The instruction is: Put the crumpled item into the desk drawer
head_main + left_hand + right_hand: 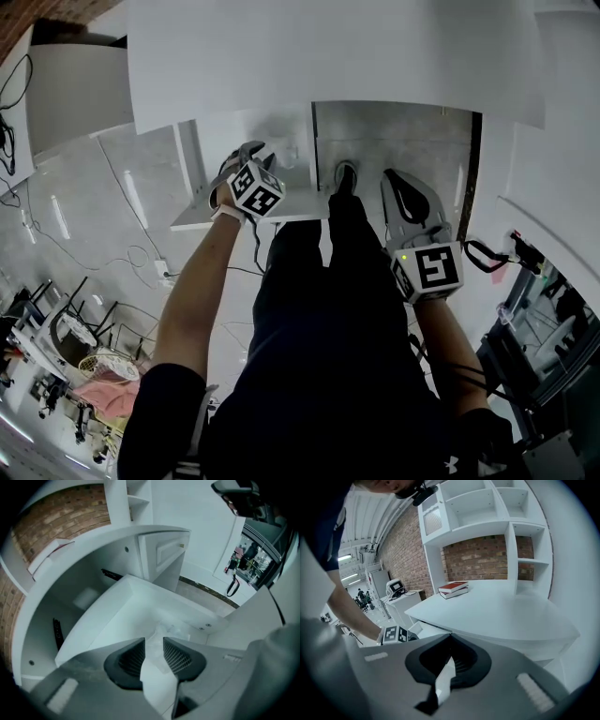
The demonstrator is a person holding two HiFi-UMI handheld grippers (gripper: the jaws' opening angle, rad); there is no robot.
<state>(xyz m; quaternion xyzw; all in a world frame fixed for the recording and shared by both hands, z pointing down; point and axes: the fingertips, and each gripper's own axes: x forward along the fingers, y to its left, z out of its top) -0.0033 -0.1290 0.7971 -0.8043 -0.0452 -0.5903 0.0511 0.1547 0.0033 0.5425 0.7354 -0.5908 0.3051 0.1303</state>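
Observation:
The white desk drawer (pixel 105 616) stands pulled out below the desk top (pixel 328 56). A pale crumpled item (pixel 174 631) lies on the drawer floor near its far corner. My left gripper (pixel 154 641) hangs over the drawer, pointing steeply down, its jaws open with a gap and nothing gripped; the item shows beyond them. In the head view the left gripper (pixel 248 155) is above the drawer (pixel 291 208). My right gripper (pixel 394 180) is held off to the right, away from the drawer. Its jaws (pixel 450 639) are shut and empty.
A white cabinet front (pixel 164 550) stands beside the drawer opening. Two books (pixel 452 588) lie on the desk top under white shelves (pixel 487 508) against a brick wall. The person's shoe (pixel 345 174) is on the floor by the drawer. Cables trail on the floor at left.

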